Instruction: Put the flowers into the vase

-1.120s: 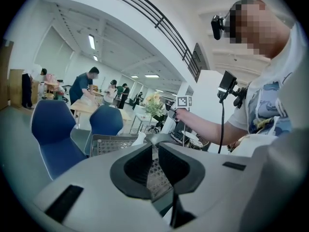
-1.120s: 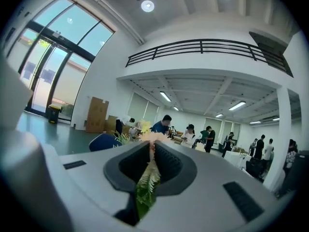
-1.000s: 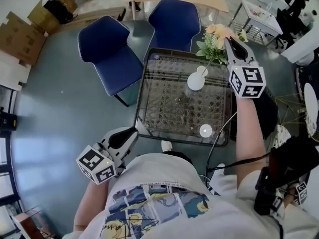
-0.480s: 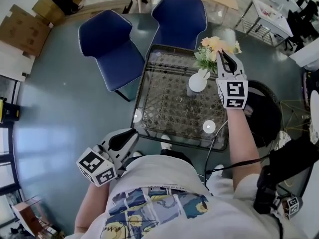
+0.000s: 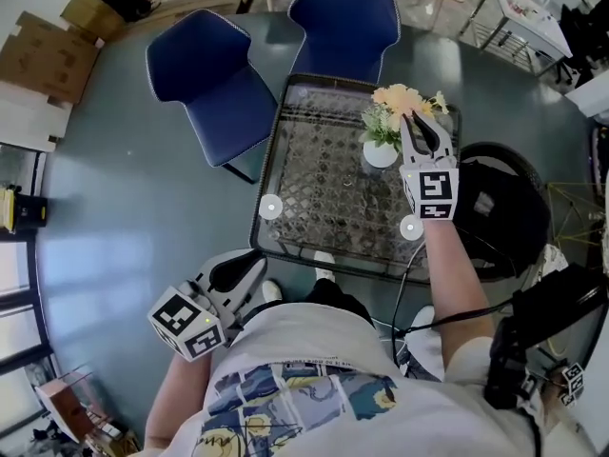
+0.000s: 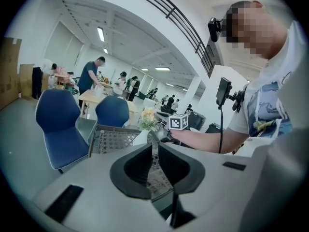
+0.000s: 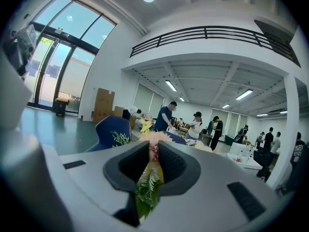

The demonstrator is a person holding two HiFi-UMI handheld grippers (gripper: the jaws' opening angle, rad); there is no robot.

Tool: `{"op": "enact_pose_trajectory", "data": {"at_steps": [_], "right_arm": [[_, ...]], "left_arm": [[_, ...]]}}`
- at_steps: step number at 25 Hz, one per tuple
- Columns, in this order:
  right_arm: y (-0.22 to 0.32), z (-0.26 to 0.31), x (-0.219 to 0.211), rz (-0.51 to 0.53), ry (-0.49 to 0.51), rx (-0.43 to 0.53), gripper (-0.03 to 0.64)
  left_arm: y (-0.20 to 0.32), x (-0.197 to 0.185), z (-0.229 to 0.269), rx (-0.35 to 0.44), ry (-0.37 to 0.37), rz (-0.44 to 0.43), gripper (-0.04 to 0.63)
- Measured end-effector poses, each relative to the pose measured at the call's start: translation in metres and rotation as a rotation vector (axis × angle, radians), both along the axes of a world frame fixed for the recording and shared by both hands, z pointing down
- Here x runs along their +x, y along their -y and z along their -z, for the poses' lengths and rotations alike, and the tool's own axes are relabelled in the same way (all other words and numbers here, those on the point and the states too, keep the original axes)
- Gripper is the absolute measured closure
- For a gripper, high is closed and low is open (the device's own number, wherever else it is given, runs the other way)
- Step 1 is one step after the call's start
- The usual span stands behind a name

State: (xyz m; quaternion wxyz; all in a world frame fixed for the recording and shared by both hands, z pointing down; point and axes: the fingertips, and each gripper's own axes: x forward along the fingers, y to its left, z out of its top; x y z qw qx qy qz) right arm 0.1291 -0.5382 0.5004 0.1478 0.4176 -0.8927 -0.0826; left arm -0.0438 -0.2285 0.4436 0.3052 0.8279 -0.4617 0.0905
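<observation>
A bunch of peach flowers (image 5: pixel 401 101) with green leaves stands over the small white vase (image 5: pixel 380 154) on the mesh-topped table (image 5: pixel 314 193). Its stems seem to reach down into the vase's mouth. My right gripper (image 5: pixel 420 129) is shut on the stems just right of the vase, and the right gripper view shows leaves and a bloom (image 7: pixel 148 174) pinched between the jaws. My left gripper (image 5: pixel 240 268) hangs low at the table's near left corner, away from the vase, its jaws together with nothing in them. From there the left gripper view shows the vase and flowers (image 6: pixel 145 123) beyond the jaws.
Two blue chairs (image 5: pixel 205 76) (image 5: pixel 344 14) stand at the table's far side, and a black round seat (image 5: pixel 509 208) is at its right. Two white discs (image 5: pixel 271 207) (image 5: pixel 411 227) lie on the table. Cardboard boxes (image 5: pixel 38 50) sit far left. Several people work at tables in the background.
My right gripper has come down with the flowers, from above the table's far right corner to right over the vase. The left gripper has hardly shifted.
</observation>
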Motion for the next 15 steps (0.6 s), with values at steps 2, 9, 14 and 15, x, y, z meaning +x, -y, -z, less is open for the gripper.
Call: {"op": "enact_pose_trajectory", "data": {"at_steps": [2, 9, 14, 15], "right_arm": [[-0.001, 0.002, -0.001, 0.006, 0.011, -0.005, 0.571], [-0.016, 0.009, -0.003, 0.008, -0.003, -0.019, 0.504], [-0.042, 0.035, 0.002, -0.033, 0.0, 0.002, 0.495], [-0.051, 0.039, 0.001, -0.039, -0.007, 0.003, 0.494]], "left_arm": [[0.0, 0.001, 0.002, -0.004, 0.0, -0.003, 0.572], [-0.008, -0.001, 0.007, 0.02, -0.01, -0.034, 0.572], [-0.025, -0.012, 0.022, 0.06, -0.02, -0.078, 0.572], [-0.031, -0.014, 0.023, 0.07, -0.023, -0.086, 0.572]]}}
